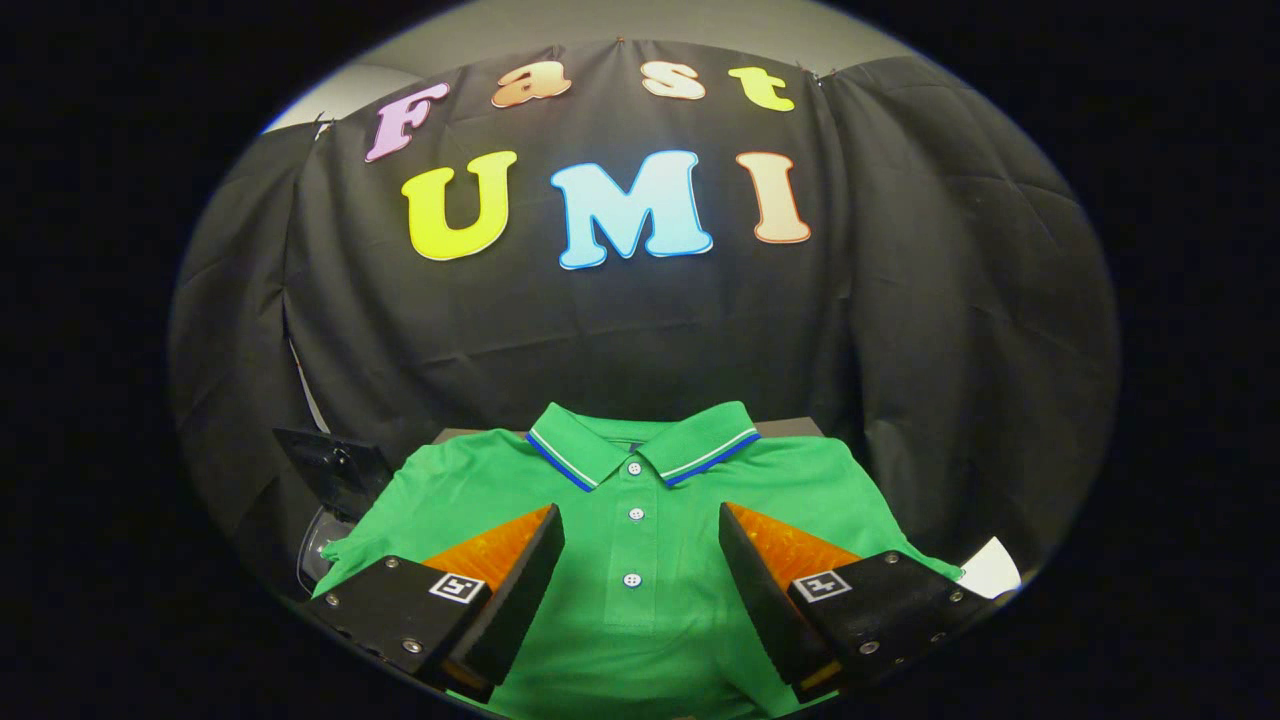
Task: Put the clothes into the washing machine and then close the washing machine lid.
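A green polo shirt [640,490] lies spread flat, collar away from me, its collar edged with blue and white stripes and three white buttons running down the placket. My gripper [640,525] hovers over the shirt's chest, open wide, with the placket showing between the two fingers. Neither finger [520,570] touches the cloth as far as I can tell. The shirt covers whatever surface it rests on.
A dark device on a stand [335,465] sits just left of the shirt's sleeve. A white scrap [990,568] peeks out past the right sleeve. Black cloth [940,330] hangs close behind the shirt.
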Motion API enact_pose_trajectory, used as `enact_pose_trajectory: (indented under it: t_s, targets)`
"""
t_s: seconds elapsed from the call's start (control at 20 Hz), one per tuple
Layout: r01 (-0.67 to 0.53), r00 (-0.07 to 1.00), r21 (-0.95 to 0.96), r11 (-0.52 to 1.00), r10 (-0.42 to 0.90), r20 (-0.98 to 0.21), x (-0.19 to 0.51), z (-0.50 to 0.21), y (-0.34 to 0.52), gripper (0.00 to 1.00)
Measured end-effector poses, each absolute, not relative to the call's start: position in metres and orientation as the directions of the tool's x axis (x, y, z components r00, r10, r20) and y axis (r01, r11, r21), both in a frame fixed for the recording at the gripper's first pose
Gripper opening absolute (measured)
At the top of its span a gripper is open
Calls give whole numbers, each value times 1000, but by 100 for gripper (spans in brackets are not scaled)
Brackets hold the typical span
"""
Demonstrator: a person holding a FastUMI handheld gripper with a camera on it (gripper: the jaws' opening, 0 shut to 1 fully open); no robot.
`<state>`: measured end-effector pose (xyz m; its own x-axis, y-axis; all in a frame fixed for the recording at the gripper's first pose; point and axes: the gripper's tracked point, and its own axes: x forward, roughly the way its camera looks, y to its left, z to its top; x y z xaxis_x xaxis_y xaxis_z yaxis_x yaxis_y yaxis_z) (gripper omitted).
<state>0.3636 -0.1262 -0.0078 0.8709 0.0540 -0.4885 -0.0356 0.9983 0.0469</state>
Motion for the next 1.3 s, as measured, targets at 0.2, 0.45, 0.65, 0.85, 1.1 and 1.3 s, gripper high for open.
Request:
enact_pose_trajectory:
  t_s: [0.2,0.45,0.65,0.85,1.1,1.3]
  targets:
    - [-73,826,19,997,71,-559,366,-28,-123,96]
    - [-97,790,2,995,78,-608,368,-40,-121,96]
    - [-102,771,5,995,82,-631,369,-39,-120,95]
    - [-123,750,19,992,106,-653,369,-39,-115,68]
    - [-172,749,52,984,165,-642,370,-38,-106,16]
    - [-183,739,133,974,226,-635,368,-34,-100,0]
